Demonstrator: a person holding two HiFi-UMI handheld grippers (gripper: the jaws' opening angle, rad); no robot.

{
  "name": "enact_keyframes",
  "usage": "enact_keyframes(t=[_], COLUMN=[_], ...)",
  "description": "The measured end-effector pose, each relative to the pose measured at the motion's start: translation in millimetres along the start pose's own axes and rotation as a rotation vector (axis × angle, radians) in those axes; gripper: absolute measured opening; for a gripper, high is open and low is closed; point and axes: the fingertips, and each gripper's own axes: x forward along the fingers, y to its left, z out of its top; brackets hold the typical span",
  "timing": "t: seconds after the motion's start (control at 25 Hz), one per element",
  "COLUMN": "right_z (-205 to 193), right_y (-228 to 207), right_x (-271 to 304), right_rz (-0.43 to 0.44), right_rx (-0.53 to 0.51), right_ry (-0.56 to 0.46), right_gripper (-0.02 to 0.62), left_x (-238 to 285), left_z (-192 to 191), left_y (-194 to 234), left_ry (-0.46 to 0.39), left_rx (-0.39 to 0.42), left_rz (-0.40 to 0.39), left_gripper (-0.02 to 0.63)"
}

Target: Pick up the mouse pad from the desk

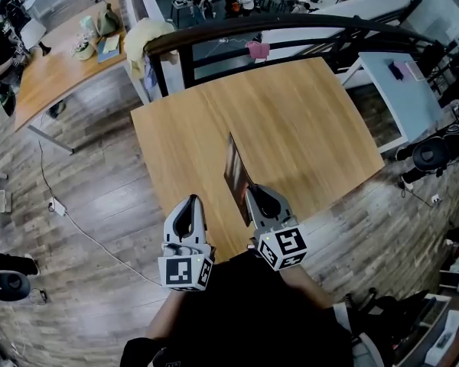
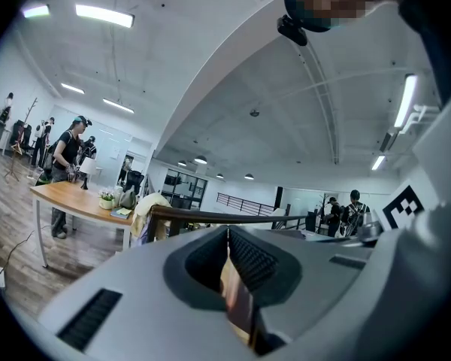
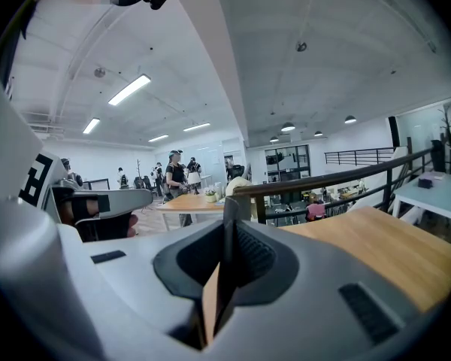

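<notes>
The mouse pad [image 1: 236, 170] is a thin sheet held up on its edge above the wooden desk [image 1: 314, 128], near the desk's front middle. My right gripper [image 1: 254, 195] is shut on the pad's near end. In the right gripper view the pad's edge [image 3: 230, 205] sticks up between the closed jaws of the right gripper [image 3: 229, 228]. My left gripper [image 1: 191, 202] hovers to the left of the pad over the desk's front edge. In the left gripper view its jaws [image 2: 227, 233] meet with nothing seen held.
A dark railing [image 1: 291, 29] runs behind the desk, with a pink item on it. A white table [image 1: 398, 82] stands to the right and another wooden table [image 1: 53, 67] with people at the back left. A cable [image 1: 84, 232] lies on the floor.
</notes>
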Motion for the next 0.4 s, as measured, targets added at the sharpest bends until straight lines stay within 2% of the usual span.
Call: enact_keyframes(t=[0.4], right_z=[6.2], right_y=[-1.1], right_x=[3.2], right_rz=[-0.002], right_rx=[-0.006], right_ry=[-0.012], right_gripper=[0.049], left_x=[6.0], left_z=[0.9], left_y=[0.4], left_ry=[-0.001], left_rx=[-0.002], left_rz=[-0.005], left_gripper=[0.025])
